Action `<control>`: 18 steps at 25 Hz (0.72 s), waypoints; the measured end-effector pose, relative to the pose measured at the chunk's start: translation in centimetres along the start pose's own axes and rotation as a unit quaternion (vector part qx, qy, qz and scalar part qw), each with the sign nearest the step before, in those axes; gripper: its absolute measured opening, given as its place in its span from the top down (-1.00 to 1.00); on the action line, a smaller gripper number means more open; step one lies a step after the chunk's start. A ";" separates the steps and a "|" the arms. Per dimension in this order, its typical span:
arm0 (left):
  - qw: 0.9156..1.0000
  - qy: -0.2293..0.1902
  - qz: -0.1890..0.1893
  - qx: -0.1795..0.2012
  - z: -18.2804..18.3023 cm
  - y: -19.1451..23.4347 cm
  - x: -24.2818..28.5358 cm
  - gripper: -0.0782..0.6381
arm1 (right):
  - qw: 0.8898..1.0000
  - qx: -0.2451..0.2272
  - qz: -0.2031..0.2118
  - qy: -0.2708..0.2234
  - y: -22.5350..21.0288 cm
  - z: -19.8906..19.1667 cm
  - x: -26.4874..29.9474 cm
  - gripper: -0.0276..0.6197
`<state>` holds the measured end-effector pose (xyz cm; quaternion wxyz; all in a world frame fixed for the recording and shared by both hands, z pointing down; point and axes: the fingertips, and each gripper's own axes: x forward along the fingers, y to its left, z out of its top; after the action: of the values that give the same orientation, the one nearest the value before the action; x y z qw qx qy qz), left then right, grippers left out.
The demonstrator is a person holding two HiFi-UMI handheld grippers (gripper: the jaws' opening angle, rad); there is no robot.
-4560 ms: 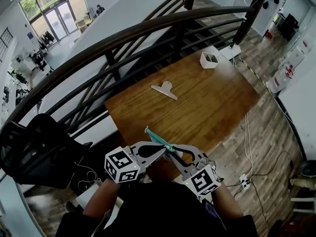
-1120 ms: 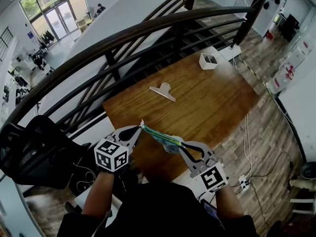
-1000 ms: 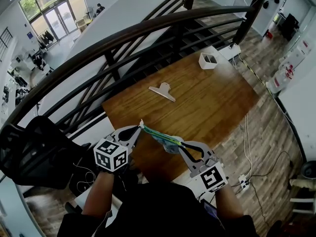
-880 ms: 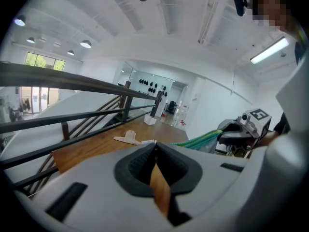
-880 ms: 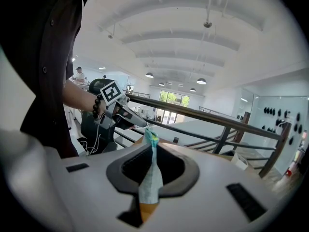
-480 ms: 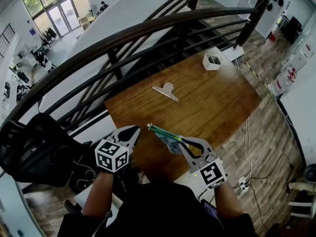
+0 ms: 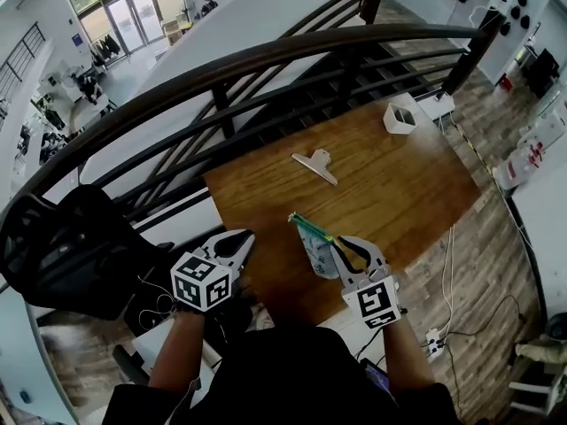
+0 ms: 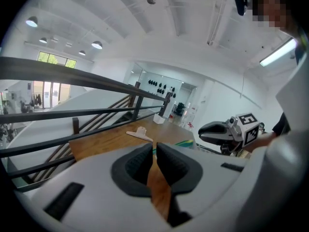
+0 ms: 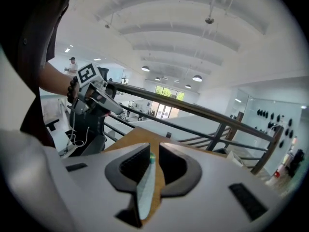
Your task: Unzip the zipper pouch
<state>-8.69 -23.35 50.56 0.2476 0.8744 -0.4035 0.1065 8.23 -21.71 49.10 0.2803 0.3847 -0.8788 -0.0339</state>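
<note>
The teal zipper pouch (image 7: 312,242) with a green zipper hangs over the near edge of the wooden table (image 7: 399,184). It is held at one end only by my right gripper (image 7: 335,248). In the right gripper view the pouch (image 9: 145,187) runs edge-on between the pads (image 9: 134,166) of my right gripper (image 9: 153,156), whose jaws are opening. My left gripper (image 7: 246,235) is off to the left, clear of the pouch. In its own view my left gripper (image 8: 154,151) is shut with nothing between the pads, and the pouch (image 8: 186,142) shows beyond them.
A tan clip-like object (image 7: 314,162) lies mid-table, and a white container (image 7: 403,118) stands at the far right corner. A dark stair railing (image 7: 266,60) runs behind the table. A black chair (image 7: 71,246) is at the left. Cables lie on the floor to the right.
The left gripper has let go of the pouch's far end and drawn away to the left. The pouch, stretched between both grippers before, now hangs from the right gripper alone.
</note>
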 end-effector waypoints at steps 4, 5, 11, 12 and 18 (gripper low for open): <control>1.000 -0.007 0.008 -0.008 0.0 0.4 -0.8 0.73 | 0.999 0.024 -0.028 -0.008 -1.9 0.3 -0.1 0.67; 1.000 -0.010 0.010 -0.009 0.1 0.4 -1.0 0.73 | 0.999 0.034 -0.030 -0.011 -2.1 0.4 -0.2 0.69; 0.999 -0.043 0.026 -0.002 1.2 0.9 -2.0 0.73 | 0.996 0.056 -0.055 -0.031 -3.0 0.5 -1.6 0.77; 0.998 -0.050 0.027 0.002 1.4 0.9 -2.2 0.73 | 0.996 0.059 -0.061 -0.034 -3.1 0.6 -1.9 0.78; 0.994 -0.098 0.025 0.046 3.6 0.0 -3.3 0.74 | 0.987 0.090 -0.108 -0.084 -4.2 1.8 -4.4 0.92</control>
<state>-10.90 -23.09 46.21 0.1640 0.8806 -0.4424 0.0448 12.45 -21.81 44.36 0.1647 0.4966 -0.8520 -0.0172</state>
